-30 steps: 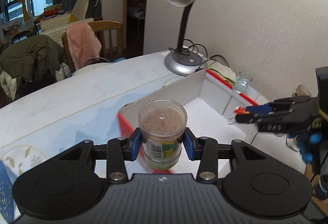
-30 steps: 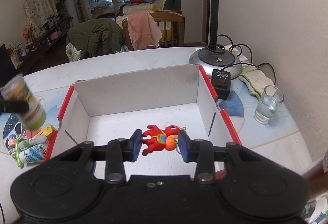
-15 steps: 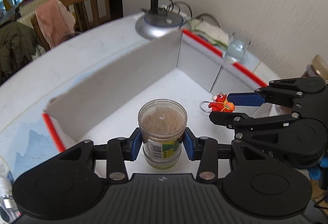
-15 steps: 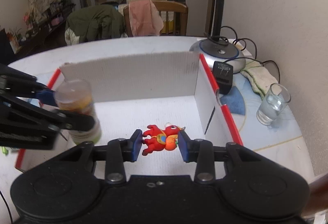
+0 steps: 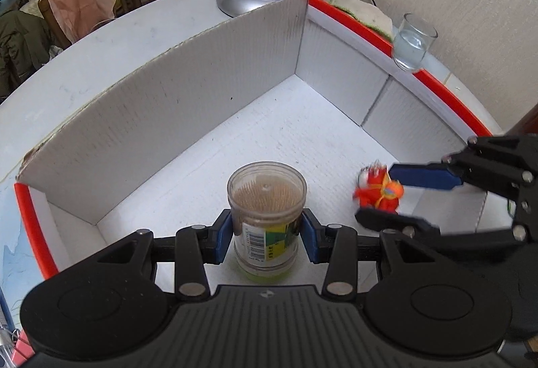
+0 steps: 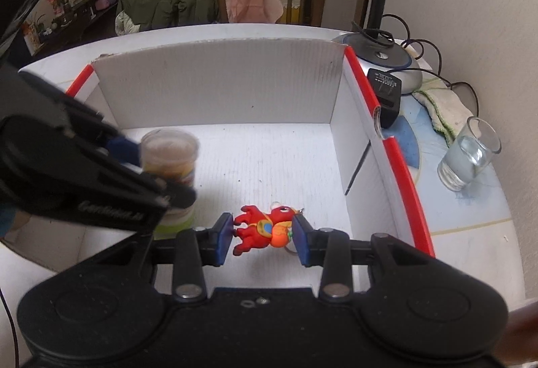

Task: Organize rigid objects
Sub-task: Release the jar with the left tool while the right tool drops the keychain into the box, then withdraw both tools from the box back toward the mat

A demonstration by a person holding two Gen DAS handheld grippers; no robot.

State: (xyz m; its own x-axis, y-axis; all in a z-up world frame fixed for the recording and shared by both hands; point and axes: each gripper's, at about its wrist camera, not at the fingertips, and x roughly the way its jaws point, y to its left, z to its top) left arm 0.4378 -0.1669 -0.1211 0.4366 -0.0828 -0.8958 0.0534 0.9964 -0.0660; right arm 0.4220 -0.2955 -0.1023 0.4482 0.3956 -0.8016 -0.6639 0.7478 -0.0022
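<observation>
We see the left gripper clamped on a clear toothpick jar, blue pads pressed to its sides, held upright inside the white cardboard box with red edges, near the box's near-left area; we cannot tell if the jar base touches the floor. The right gripper pinches a small red figurine keychain between its pads, low over the box floor near the front.

Only the left wrist view shows toothpicks through the jar lid and the box's left red rim. Only the right wrist view shows the black power adapter beside the lamp base and the keyring. Both show the water glass outside the right wall, by a cloth.
</observation>
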